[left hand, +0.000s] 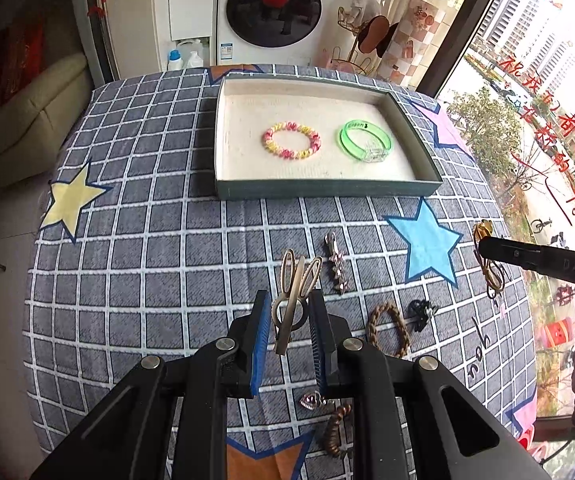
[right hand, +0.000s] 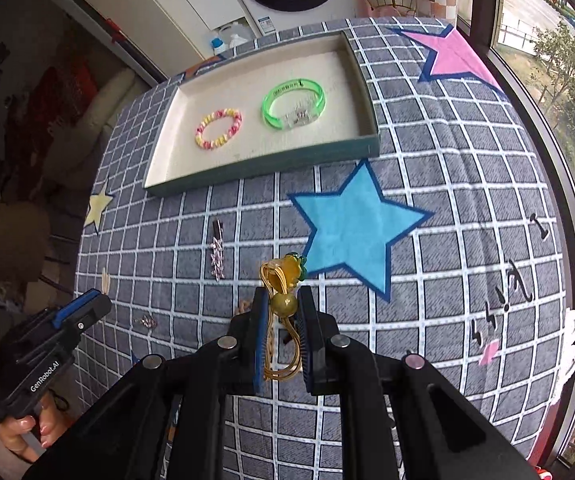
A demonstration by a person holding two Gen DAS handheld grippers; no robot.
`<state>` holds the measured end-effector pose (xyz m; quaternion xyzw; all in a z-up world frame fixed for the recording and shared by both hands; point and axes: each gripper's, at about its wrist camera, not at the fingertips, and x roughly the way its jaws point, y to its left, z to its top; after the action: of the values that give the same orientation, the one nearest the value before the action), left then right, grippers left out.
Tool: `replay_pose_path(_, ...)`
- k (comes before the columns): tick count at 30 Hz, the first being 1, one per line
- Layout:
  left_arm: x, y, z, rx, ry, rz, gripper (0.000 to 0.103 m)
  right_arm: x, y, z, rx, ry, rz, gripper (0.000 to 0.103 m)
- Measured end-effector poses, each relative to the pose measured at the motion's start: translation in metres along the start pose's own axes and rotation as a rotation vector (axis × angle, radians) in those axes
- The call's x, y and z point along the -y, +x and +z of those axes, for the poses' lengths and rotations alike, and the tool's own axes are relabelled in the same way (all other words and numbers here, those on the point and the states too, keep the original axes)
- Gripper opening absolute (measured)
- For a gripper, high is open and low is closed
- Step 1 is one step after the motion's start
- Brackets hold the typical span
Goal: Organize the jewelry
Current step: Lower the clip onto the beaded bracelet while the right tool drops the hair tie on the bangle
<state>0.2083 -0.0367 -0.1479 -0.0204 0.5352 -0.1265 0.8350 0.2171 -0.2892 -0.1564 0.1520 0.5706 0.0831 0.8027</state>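
The left hand-held gripper pinched gold hair clips; the right hand-held gripper pinched a yellow cord ornament, its lower loops partly hidden.

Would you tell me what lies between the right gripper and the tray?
In the right wrist view, only tablecloth with its blue star separates the right gripper from the tray.

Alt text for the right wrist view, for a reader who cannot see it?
The right gripper holds a gold cord hair tie above a checked tablecloth. Beyond, a shallow tray holds a pink-yellow beaded bracelet and a green bangle.
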Motion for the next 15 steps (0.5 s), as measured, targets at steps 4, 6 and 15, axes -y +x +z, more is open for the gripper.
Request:
replay_pose_path(4,0.001,0.003,0.026,0.025,-0.003,0.007,0.031,0.001,-0.005,0.033,0.034,-0.030,-0.002,0.015)
replay_pose_path(6,0.001,0.006,0.040,0.037,-0.005,0.009,0.031,0.001,-0.006,0.050,0.047,-0.045,-0.006,0.015)
replay_pose_path(15,0.011,0.029,0.097,0.079,0.024,0.037,0.031,0.002,0.017,0.109,0.056,-0.083,-0.001,0.015)
